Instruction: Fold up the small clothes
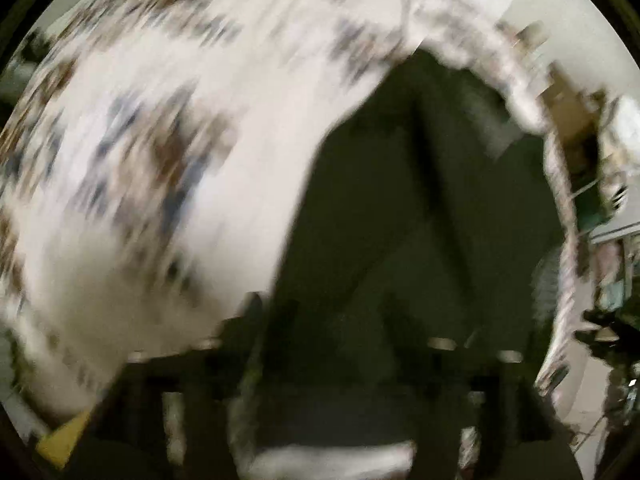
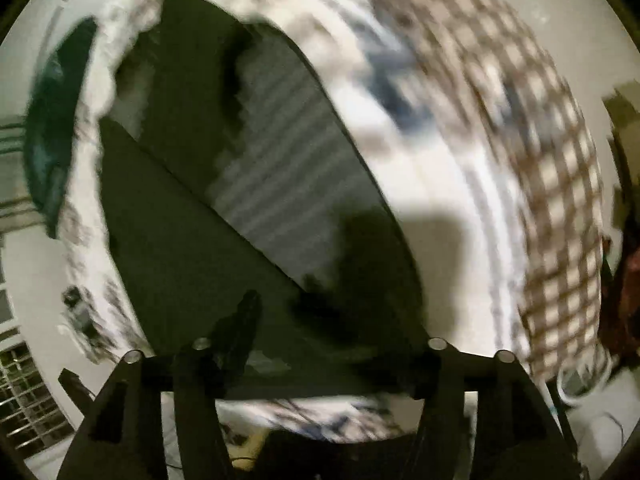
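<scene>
Both views are super blurry: the patterned white garment (image 1: 168, 152) hangs off both grippers, probably being shaken flat. Left gripper (image 1: 320, 344) and right gripper (image 2: 320, 344) fingers? Can't tell.

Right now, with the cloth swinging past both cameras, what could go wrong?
1. The patterned cloth is heavily motion-blurred in both views, so aiming the fold line may be guesswork.
2. Cloth drapes over most of the right view, hiding where it would land.
3. Whether either fingers hold it cannot be told; it might slip.
</scene>
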The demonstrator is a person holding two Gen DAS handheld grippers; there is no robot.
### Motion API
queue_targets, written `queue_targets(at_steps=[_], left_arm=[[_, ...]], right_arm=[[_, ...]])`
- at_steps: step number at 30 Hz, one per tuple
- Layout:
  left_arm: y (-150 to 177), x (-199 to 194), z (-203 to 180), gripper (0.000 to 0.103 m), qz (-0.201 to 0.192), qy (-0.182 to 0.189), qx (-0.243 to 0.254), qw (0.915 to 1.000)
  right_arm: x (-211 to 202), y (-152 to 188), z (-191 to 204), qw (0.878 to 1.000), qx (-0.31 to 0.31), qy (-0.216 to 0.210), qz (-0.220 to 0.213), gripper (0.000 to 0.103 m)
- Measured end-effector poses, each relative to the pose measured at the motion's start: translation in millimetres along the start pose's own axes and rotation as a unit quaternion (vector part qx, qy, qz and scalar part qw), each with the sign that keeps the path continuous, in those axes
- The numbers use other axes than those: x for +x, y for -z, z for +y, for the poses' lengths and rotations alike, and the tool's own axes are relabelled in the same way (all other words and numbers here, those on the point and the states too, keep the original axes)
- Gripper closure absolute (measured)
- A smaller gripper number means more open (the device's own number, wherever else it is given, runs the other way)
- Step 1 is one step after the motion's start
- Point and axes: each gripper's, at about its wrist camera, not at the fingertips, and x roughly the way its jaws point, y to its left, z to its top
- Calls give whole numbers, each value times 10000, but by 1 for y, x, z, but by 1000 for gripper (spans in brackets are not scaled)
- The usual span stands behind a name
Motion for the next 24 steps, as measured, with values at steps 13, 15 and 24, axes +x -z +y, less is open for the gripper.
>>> queue_targets(at_steps=[13, 15, 24], left_arm=[[-275, 169, -104, 38, -145, 131, 1302, 9913], [-291, 197, -113, 40, 23, 1, 1450, 9894], [-301, 203, -102, 95, -154, 123, 1557, 9876]], right_arm=[[21, -292, 114, 9910, 41, -880, -1010, 38], [43, -326, 118, 9923, 87, -944, -800, 36], [90, -353, 163, 9947, -787, -600, -288, 95]])
